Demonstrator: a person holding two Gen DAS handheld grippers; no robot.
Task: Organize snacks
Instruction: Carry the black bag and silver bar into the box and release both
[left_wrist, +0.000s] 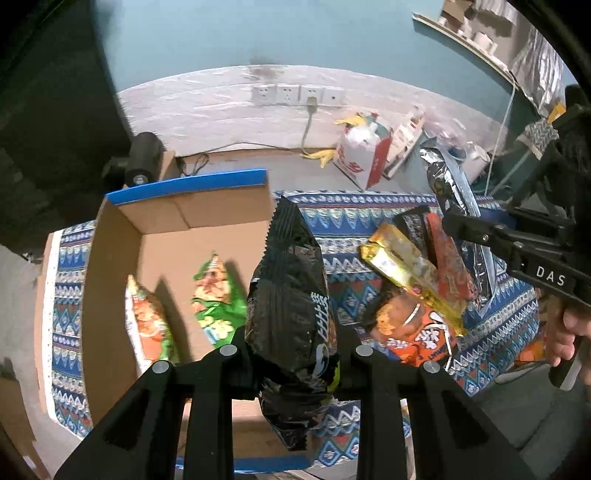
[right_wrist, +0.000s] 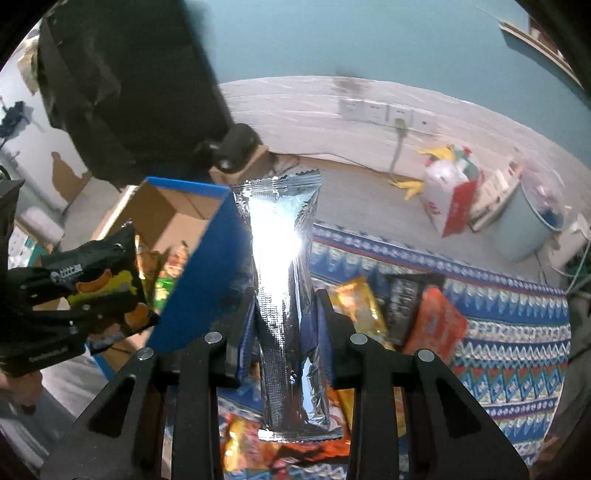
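My left gripper (left_wrist: 291, 343) is shut on a black snack bag (left_wrist: 291, 302), held upright over the right wall of the open cardboard box (left_wrist: 110, 258). It also shows in the right wrist view (right_wrist: 99, 284) at the left. Two snack bags, one green (left_wrist: 218, 295) and one orange and white (left_wrist: 147, 325), lie inside the box. My right gripper (right_wrist: 284, 314) is shut on a silver foil snack bag (right_wrist: 284, 277), held upright beside the box's blue outer wall (right_wrist: 207, 266). Loose snacks lie on the patterned cloth: a yellow bag (left_wrist: 410, 269), an orange bag (left_wrist: 413, 332), a red bag (right_wrist: 436, 321).
The patterned cloth (left_wrist: 498, 332) covers the table. Behind it are a red and white bag (left_wrist: 365, 155), a light blue bin (right_wrist: 532, 229), wall sockets (left_wrist: 295, 94) with a cable, and a black cylinder (left_wrist: 142, 158) behind the box.
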